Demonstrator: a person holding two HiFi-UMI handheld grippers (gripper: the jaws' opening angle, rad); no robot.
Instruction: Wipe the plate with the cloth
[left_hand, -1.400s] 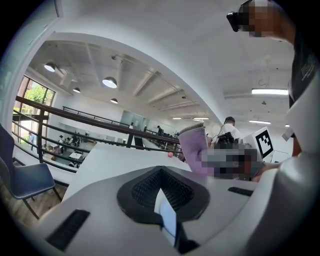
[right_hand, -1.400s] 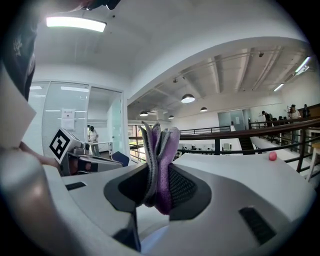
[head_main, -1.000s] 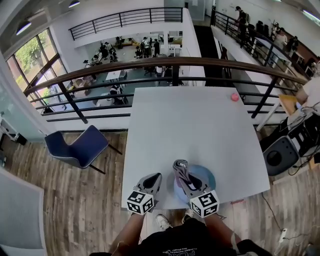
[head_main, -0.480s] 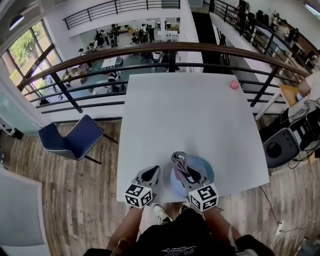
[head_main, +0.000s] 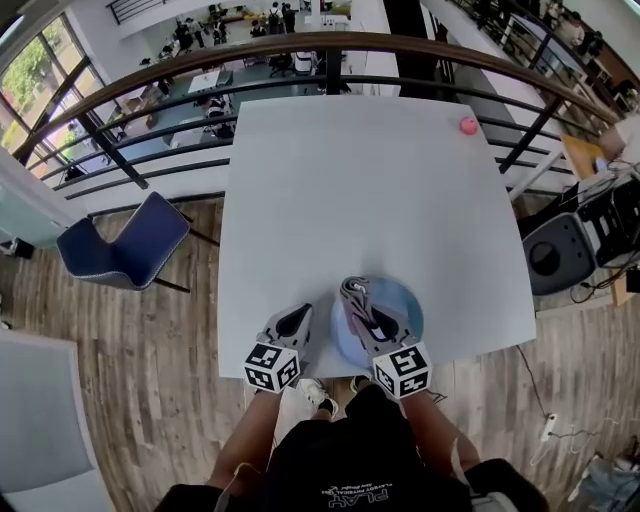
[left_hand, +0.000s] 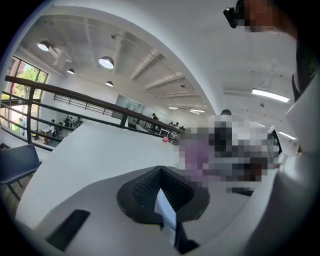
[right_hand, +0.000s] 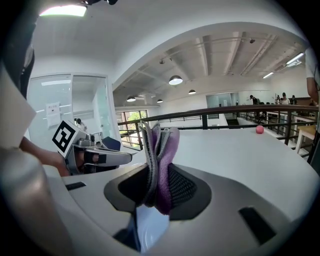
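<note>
Cloth (head_main: 355, 292) stays clamped by right gripper (head_main: 364, 310) over plate (head_main: 406, 300).

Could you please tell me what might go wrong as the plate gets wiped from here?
1. The plate lies close to the near edge of the table. The left gripper is beside it and apparently not holding it, so a wiping stroke might slide it off.
2. The cloth stands bunched in the right gripper, so little of it may meet the plate.
</note>
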